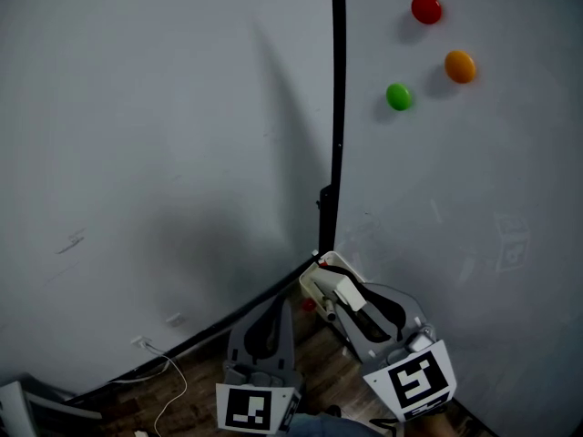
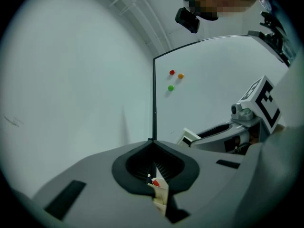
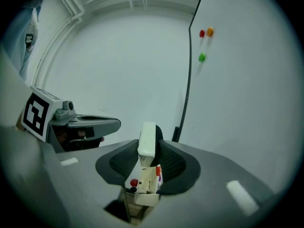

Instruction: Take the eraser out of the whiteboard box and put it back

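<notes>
My right gripper (image 1: 341,291) is shut on the white eraser (image 1: 351,295), holding it just above the small white whiteboard box (image 1: 312,281) at the board's lower left corner. In the right gripper view the eraser (image 3: 147,139) stands upright between the black pads. The box (image 3: 144,186) lies below it, with a red item and marker ends inside. My left gripper (image 1: 275,302) hangs to the left of the box, its jaws together and empty. In the left gripper view the box (image 2: 159,190) shows through the slit under the jaws, and the right gripper (image 2: 211,132) reaches in from the right.
The whiteboard (image 1: 474,198) fills the right, with a black frame edge (image 1: 337,107) and red (image 1: 425,8), orange (image 1: 459,66) and green (image 1: 398,96) magnets high up. A pale wall (image 1: 137,153) stands to the left. A white cable (image 1: 171,371) lies on the wooden floor below.
</notes>
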The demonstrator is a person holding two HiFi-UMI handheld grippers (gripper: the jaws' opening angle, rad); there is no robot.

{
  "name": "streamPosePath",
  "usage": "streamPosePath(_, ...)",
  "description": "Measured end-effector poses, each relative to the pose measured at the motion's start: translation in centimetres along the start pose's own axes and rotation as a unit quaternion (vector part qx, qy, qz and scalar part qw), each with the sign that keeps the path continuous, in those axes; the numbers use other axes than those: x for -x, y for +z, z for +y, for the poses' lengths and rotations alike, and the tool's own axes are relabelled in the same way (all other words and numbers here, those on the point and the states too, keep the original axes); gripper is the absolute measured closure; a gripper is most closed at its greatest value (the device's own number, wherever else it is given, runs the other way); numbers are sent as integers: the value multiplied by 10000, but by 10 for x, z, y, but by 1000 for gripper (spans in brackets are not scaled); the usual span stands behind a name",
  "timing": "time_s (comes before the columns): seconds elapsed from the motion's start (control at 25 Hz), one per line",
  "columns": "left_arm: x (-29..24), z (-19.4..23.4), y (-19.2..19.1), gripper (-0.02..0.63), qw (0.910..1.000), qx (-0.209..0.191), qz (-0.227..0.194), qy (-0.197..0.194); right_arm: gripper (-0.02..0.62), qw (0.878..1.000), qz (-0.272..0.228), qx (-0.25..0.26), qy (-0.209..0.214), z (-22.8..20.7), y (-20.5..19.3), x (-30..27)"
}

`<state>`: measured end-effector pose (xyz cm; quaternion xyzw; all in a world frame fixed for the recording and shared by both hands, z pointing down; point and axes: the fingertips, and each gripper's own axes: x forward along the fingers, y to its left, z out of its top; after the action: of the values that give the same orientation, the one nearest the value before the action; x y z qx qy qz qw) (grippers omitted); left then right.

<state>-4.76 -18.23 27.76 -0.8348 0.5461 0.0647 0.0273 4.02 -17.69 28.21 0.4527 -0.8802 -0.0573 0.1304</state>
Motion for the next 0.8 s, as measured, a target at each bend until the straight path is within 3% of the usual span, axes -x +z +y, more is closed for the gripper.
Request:
streamPosePath(0.32,-12,3,-1,600,9999,90,-34,-54,469,9999,162,-5,41,-6,-9,-12)
streamPosePath(0.8,-41,26,-34,600,9989,373,268,-44,469,9955,920,-101,188,-8,-55,-52)
